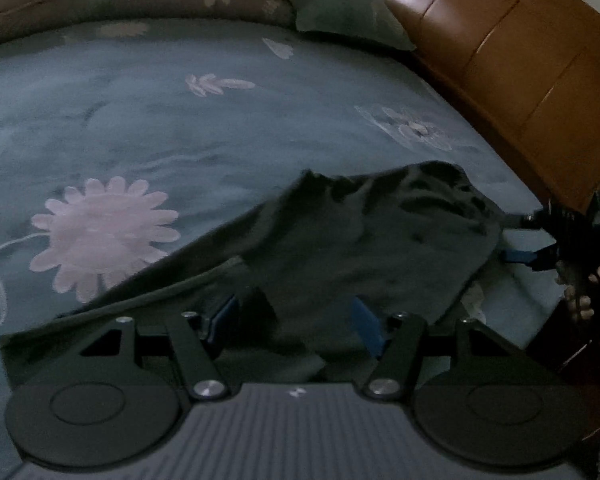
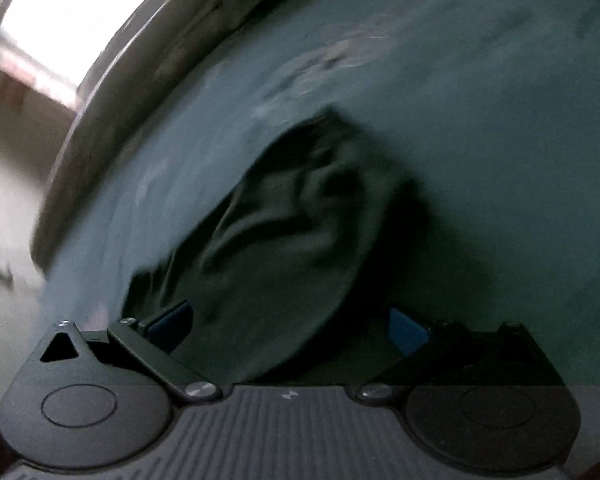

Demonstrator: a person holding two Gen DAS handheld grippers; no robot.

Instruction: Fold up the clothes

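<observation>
Dark garment [image 1: 340,248], crumpled on floral teal bed sheet [image 1: 140,120] beside wooden headboard [image 1: 520,60]; left gripper [image 1: 296,320] and right gripper [image 2: 288,328] fingers spread apart, clamping nothing.

The left tongs [image 1: 294,322] are matte black metal with blue rectangular pads [image 1: 365,326], slanted link bars pinned by round silver screws, two round black discs and a grey ribbed body bearing a small white mark; the right tongs [image 2: 290,326] show the same black, blue and grey build
</observation>
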